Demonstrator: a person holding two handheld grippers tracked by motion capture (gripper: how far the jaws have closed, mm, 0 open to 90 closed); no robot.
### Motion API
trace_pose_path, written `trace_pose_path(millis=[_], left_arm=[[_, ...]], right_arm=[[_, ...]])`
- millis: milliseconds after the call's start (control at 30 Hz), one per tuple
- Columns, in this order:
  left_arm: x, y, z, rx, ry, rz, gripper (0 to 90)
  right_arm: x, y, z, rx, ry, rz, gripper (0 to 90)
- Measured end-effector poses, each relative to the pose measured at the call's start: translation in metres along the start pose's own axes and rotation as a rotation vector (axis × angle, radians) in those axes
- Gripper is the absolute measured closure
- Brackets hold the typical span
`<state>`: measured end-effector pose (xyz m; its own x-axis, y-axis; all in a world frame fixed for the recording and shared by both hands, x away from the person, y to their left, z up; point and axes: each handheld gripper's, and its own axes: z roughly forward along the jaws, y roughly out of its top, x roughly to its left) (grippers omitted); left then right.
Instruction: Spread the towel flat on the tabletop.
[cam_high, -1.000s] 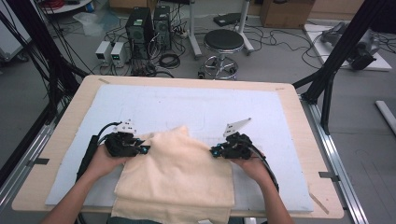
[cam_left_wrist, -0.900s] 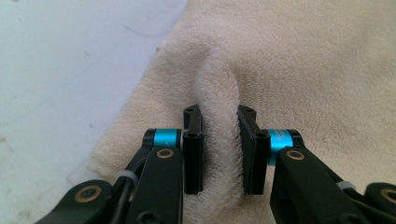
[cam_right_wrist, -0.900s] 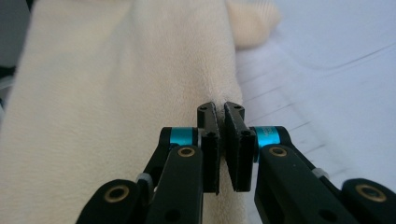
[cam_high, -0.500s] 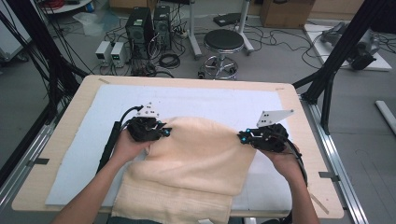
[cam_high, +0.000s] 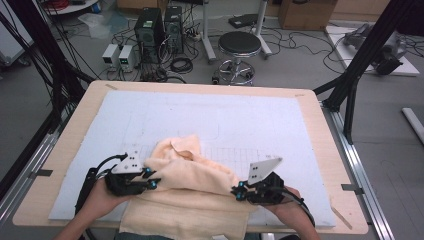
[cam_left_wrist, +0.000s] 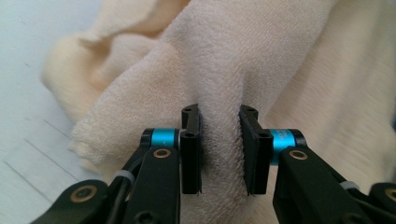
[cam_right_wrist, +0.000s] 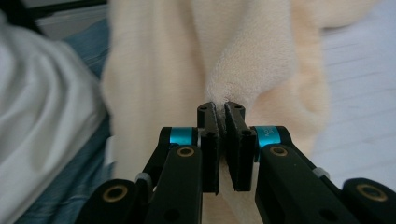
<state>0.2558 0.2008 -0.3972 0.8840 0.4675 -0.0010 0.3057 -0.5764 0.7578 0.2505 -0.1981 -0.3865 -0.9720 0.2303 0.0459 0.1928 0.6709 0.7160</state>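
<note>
High view, left gripper (cam_high: 150, 179) and right gripper (cam_high: 239, 192) jaws clamping cream towel (cam_high: 195, 175), no legible writing.

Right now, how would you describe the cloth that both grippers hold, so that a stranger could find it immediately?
Look at the wooden table with the pale blue mat on top, then go to its near edge, by the person's hands. The towel lies bunched there, pinched between the left gripper and the right gripper. It is the one soft, cream, fluffy thing on the flat mat.
</note>
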Motion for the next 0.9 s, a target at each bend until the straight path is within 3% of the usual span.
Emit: trace_pose_path(millis=[67,167,300,400,500,567,633,700,800,833,867,900], left_arm=[[-0.003,0.0,-0.003,-0.002,-0.014,0.003,65.3],[0.002,0.009,-0.011,-0.035,-0.019,0.008,59.0],[0.018,0.027,-0.017,-0.086,0.004,-0.004,55.6],[0.036,0.036,-0.012,-0.127,0.045,-0.043,55.5],[0.05,0.035,0.001,-0.082,0.095,-0.069,55.9],[0.057,0.032,0.011,-0.039,0.143,-0.099,54.6],[0.061,0.027,0.021,-0.005,0.176,-0.103,48.2],[0.064,0.022,0.028,0.001,0.16,-0.126,48.0],[0.07,0.014,0.038,0.055,0.09,-0.171,54.4],[0.07,0.013,0.04,0.063,0.067,-0.165,63.7],[0.069,0.013,0.041,0.06,0.07,-0.149,69.0],[0.067,0.013,0.041,0.049,0.073,-0.141,74.1]], right_arm=[[0.007,0.004,0.002,0.023,0.004,-0.035,80.4],[0.003,0.014,-0.009,-0.031,-0.027,-0.04,70.6],[-0.023,0.028,-0.018,-0.095,-0.098,-0.004,67.1],[-0.046,0.035,-0.009,-0.076,-0.146,0.015,67.4],[-0.062,0.036,0.01,-0.037,-0.166,0.028,65.7],[-0.07,0.035,0.023,-0.031,-0.147,0.061,62.6],[-0.074,0.035,0.038,-0.012,-0.122,0.052,59.4],[-0.078,0.034,0.053,0.013,-0.092,0.054,56.5],[-0.082,0.035,0.073,0.05,-0.083,0.067,57.8],[-0.084,0.035,0.077,0.063,-0.071,0.072,63.1],[-0.085,0.034,0.081,0.073,-0.061,0.074,70.1],[-0.085,0.034,0.083,0.088,-0.029,0.072,85.1]])
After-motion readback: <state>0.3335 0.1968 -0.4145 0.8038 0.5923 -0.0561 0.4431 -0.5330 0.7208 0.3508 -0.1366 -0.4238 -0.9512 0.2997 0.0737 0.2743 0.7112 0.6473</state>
